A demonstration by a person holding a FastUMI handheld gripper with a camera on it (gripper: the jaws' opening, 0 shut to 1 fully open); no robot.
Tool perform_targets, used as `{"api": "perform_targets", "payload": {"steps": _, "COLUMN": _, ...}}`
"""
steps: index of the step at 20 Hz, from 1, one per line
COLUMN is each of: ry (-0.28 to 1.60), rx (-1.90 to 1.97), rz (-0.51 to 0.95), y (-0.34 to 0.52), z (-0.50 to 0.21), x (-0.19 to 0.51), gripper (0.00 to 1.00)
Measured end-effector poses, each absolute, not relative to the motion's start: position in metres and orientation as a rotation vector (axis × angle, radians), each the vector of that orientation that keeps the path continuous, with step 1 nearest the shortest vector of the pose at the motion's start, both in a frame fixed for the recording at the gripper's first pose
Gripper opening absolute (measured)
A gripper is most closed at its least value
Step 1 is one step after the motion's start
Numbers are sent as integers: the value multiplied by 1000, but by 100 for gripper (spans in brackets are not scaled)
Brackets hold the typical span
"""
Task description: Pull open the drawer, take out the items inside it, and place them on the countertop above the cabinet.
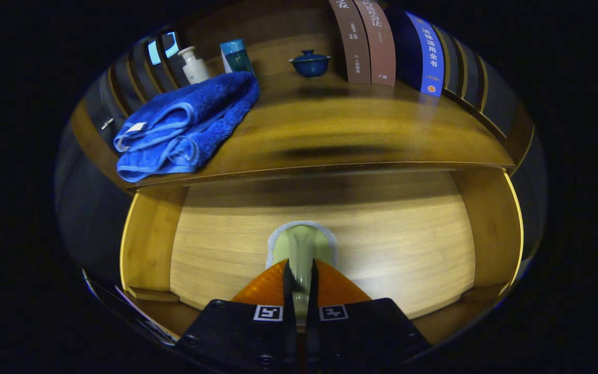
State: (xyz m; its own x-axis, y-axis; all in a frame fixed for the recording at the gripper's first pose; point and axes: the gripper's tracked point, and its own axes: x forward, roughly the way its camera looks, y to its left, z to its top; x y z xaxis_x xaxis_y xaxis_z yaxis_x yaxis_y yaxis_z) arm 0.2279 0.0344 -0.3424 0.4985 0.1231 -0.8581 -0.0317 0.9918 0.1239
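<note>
Gripping pale cloth (301,244), gripper (300,283) above open drawer (330,244)

Materials and finishes, looking along the gripper (299,283) fingers.
Drawer (413,249) floor: pale wood, fine straight grain, satin. Countertop (361,135) beyond: darker wood, glossy, reflective. Pad (301,244) pinched between the near-closed fingers: smooth, dull, fuzzy cloth rim. Towel (185,124): plush terry. Lidded cup (309,63): glazed ceramic. Books (377,41): matt paper spines.
</note>
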Motion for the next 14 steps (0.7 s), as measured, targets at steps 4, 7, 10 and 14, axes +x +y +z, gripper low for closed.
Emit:
{"api": "perform_targets", "payload": {"steps": 4, "ry": 983, "rx": 114, "rz": 131, "y": 40, "z": -286, "x": 220, "gripper": 11}}
{"api": "perform_targets", "payload": {"steps": 7, "ry": 936, "rx": 105, "rz": 134, "y": 37, "z": -241, "x": 236, "gripper": 11}}
{"api": "perform_targets", "payload": {"steps": 10, "ry": 905, "rx": 80, "rz": 90, "y": 26, "z": -216, "x": 269, "gripper": 11}}
{"api": "perform_targets", "payload": {"steps": 14, "ry": 900, "rx": 31, "rz": 51, "y": 20, "z": -212, "x": 318, "gripper": 11}}
